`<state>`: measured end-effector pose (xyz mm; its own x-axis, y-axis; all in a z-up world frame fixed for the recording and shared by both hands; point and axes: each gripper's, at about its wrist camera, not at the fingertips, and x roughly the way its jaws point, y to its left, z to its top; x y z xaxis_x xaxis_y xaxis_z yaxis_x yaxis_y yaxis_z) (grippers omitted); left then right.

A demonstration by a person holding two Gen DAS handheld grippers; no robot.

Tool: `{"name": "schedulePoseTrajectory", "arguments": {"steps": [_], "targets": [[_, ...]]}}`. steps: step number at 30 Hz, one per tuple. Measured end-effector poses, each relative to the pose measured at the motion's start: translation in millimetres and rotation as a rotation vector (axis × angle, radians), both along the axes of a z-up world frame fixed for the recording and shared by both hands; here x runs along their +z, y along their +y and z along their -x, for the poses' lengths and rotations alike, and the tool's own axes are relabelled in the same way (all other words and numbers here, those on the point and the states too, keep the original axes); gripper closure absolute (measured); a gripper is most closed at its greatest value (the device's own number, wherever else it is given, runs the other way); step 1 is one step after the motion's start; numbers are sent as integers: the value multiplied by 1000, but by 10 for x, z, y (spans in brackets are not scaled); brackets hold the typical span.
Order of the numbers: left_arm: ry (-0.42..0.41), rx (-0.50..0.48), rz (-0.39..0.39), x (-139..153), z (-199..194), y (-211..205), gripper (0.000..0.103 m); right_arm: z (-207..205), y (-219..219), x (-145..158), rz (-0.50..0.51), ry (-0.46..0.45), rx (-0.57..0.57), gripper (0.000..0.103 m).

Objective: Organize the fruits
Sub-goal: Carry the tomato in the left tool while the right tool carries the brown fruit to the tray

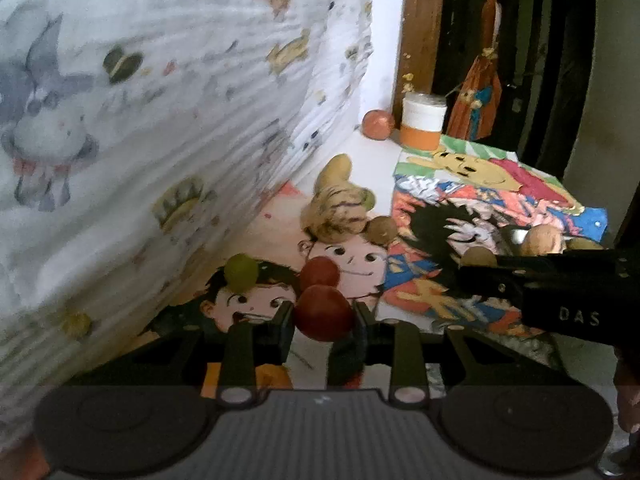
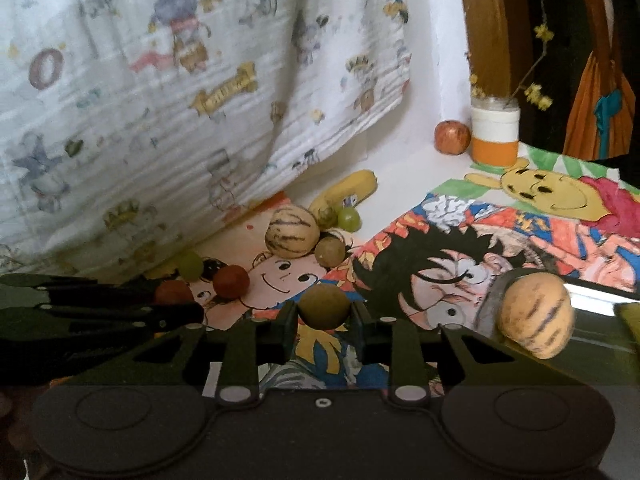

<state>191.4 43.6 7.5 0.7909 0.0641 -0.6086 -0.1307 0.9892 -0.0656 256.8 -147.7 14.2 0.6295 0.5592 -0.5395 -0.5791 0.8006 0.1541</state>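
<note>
both hands are in the picking step: the left gripper (image 1: pixel 323 320) is clamped on a red grape (image 1: pixel 323 313), the right gripper (image 2: pixel 325 313) on a brown-green grape (image 2: pixel 324 306), both low over the bench (image 2: pixel 400 168). next, each fruit probably needs carrying to its group.

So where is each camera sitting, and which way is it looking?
Left wrist: it rides on the left gripper and looks forward along its jaws, shut on a red fruit, toward the cartoon cloth and the orange-and-white jar; the right gripper crosses at right.
Right wrist: it rides on the right gripper, jaws shut on a brownish fruit, facing the same corner; the left gripper reaches in at left.
Both views share the striped melon, banana and jar.
</note>
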Motion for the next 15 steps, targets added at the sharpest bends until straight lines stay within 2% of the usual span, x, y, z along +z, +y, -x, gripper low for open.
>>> {"name": "schedulePoseTrajectory", "arguments": {"steps": [6, 15], "targets": [[-13, -59, 5, 97, -18, -273, 68, 158, -339, 148, -7, -30, -46, 73], [-30, -213, 51, 132, -112, -881, 68, 347, -1068, 185, 36, -51, -163, 73]]}}
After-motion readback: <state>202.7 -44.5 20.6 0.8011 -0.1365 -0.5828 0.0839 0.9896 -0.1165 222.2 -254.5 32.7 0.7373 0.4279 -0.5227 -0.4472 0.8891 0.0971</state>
